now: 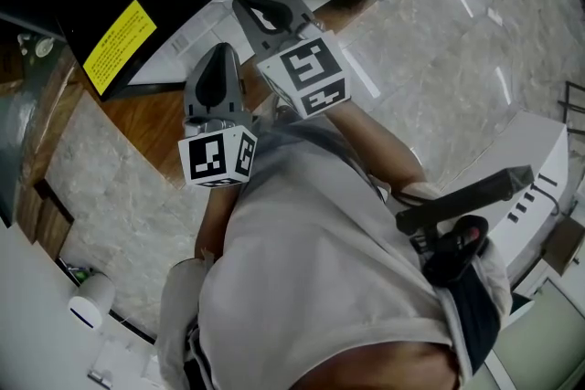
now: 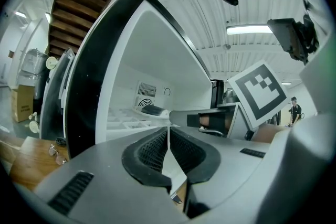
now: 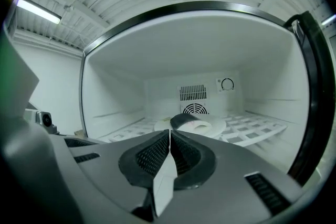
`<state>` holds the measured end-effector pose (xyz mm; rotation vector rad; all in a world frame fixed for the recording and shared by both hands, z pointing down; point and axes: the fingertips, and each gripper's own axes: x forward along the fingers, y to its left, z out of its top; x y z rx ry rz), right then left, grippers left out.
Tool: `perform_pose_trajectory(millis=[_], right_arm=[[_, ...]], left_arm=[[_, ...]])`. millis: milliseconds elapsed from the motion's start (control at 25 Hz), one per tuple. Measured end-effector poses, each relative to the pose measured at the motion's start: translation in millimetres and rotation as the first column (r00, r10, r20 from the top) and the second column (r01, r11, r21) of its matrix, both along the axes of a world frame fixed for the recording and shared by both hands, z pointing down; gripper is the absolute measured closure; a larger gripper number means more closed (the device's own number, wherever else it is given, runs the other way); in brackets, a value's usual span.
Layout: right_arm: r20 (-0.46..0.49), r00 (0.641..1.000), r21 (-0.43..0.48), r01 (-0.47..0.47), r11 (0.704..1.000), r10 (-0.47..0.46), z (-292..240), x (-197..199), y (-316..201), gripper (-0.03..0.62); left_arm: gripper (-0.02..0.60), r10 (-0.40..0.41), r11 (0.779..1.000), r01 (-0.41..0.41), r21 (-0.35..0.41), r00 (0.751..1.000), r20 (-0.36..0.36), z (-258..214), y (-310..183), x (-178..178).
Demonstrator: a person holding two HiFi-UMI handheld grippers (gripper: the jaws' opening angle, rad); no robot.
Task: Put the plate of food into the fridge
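Inside the open fridge [image 3: 131, 60], a white plate [image 3: 212, 124] with dark food [image 3: 184, 120] rests on the white wire shelf [image 3: 252, 128], in front of the rear fan grille. My right gripper [image 3: 169, 134] is shut and empty, pointing into the compartment with the plate a short way beyond its tips. My left gripper [image 2: 169, 131] is also shut with nothing between its pads, and from the left it sees the food [image 2: 152, 110] on the shelf. In the head view the left gripper [image 1: 219, 50] and right gripper [image 1: 251, 3] sit side by side at the fridge.
The fridge's black top carries a yellow label [image 1: 119, 34]. A black-edged door frame [image 3: 315, 86] borders the opening on the right. A wooden surface [image 1: 146, 119], a marble floor [image 1: 439, 41], a cardboard box [image 2: 21, 102] and a distant person [image 2: 295, 110] are around.
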<state>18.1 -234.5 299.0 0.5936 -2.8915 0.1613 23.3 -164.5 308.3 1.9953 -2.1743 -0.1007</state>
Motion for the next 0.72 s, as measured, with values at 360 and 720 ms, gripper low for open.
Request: perform_pose_trajectory(millis=[360,720], right_arm=[[-0.006,1.0,-0.02,-0.027,0.999,0.027,-5,-1,-14,0.569],[-0.011,0.996,0.016,-0.092,0.996,0.093,-6,-7,-41,0.569]], left_arm=[[0.551,0.012,1.0,-0.012,0.0,1.0,-0.022,3,-2,4],[0.551,0.011,1.0,-0.011,0.002,0.999,-0.036,4,5,6]])
